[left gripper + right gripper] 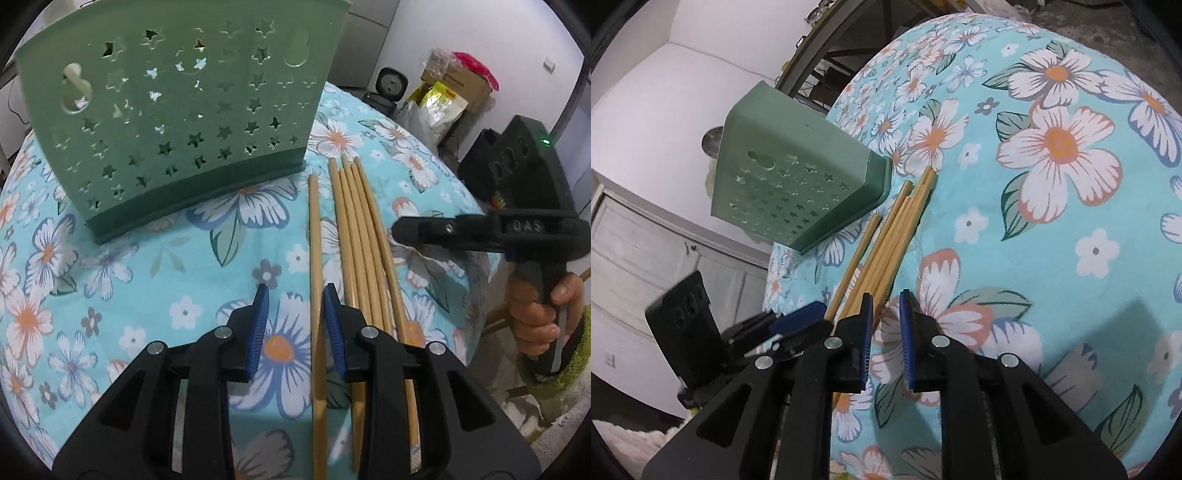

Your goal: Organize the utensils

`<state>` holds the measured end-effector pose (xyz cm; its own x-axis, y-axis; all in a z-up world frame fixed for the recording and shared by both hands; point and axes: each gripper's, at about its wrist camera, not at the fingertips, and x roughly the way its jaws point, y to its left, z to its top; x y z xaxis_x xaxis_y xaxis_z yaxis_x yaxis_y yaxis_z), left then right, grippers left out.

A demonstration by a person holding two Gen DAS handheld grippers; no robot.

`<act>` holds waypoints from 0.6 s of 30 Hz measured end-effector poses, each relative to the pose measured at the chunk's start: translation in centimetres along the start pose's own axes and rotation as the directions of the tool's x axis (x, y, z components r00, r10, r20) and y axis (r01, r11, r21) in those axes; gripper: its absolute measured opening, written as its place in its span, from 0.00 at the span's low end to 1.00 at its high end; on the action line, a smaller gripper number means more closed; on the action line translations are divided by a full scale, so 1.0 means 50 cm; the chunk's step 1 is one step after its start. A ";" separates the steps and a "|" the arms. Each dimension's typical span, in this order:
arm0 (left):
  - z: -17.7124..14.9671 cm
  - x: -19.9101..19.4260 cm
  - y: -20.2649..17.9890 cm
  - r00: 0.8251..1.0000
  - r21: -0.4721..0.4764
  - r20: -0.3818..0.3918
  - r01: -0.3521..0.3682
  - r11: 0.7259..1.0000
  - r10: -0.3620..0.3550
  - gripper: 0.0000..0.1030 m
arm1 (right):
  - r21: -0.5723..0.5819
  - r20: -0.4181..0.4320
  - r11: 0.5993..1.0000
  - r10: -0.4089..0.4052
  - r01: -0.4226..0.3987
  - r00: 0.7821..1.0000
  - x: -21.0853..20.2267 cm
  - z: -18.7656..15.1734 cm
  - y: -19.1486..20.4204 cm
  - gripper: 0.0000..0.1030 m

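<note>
A pale green utensil holder with star-shaped holes stands on the floral tablecloth; it is also in the right wrist view. One wooden chopstick lies apart from a bundle of several chopsticks. My left gripper is open. The single chopstick runs between its blue pads, close to the right one. My right gripper is open a small way over bare cloth, and the chopsticks lie just left of its left pad. A hand holds it at the table's right edge.
The round table's edge curves close on the right of the chopsticks. Beyond it, cardboard boxes and bags sit on the floor. In the right wrist view a white cabinet stands behind the left gripper.
</note>
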<state>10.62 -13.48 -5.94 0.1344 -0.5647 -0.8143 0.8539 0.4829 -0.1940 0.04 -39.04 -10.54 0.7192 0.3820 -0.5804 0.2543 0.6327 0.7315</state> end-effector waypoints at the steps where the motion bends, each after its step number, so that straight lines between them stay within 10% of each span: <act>1: 0.008 0.006 -0.001 1.000 0.006 -0.007 -0.006 1.000 0.006 0.28 | -0.005 -0.001 1.000 0.003 -0.003 1.000 0.005 -0.001 0.004 0.20; 18: 0.110 0.078 -0.026 0.993 0.087 -0.027 -0.108 0.990 0.111 0.25 | 0.016 0.011 0.998 0.053 -0.053 0.999 -0.001 -0.011 -0.015 0.23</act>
<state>12.81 -20.01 -5.86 0.2150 -0.4896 -0.8450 0.8750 0.4809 -0.0561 -0.56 -39.16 -11.26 0.7391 0.4074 -0.5365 0.2259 0.6004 0.7671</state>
